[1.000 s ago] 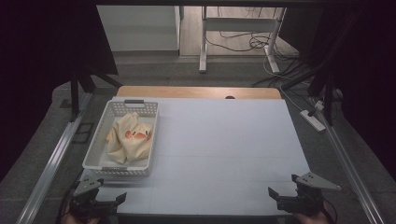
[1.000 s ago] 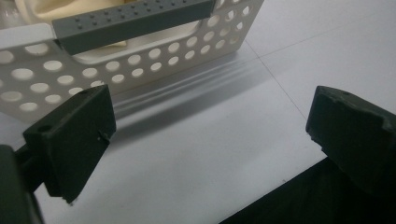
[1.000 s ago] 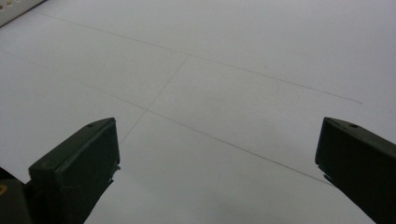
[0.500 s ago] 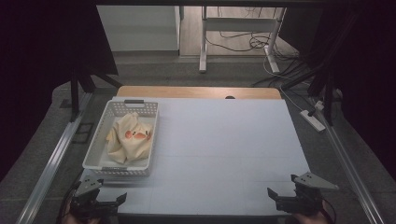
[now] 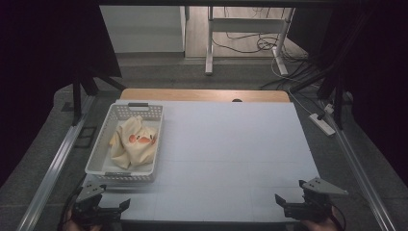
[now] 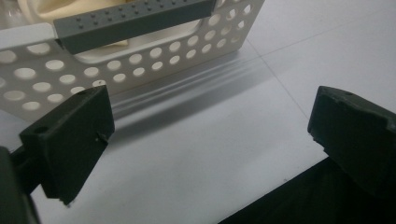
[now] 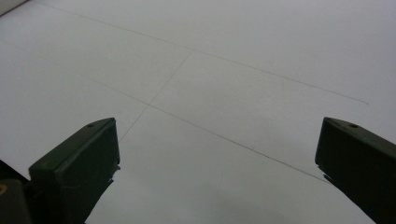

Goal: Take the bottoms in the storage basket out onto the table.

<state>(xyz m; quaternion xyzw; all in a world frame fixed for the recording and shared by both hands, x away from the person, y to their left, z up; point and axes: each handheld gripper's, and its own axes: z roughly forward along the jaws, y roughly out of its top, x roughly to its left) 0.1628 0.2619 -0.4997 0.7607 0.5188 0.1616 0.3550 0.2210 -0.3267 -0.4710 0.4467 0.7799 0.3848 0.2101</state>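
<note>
While wide open, both grippers empty

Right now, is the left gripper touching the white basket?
Apart. In the left gripper view, bare table and the basket's shadow lie between the open jaws of the left gripper and the wall of the white basket; nothing sits between the jaws.

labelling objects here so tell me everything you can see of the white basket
The white basket is a shallow rectangular tray, apparently plastic, with walls pierced by round holes and a grey handle bar at each short end. It sits flat at the table's left side, holding a crumpled cream cloth with orange marks. The left gripper is just short of it, not touching.
</note>
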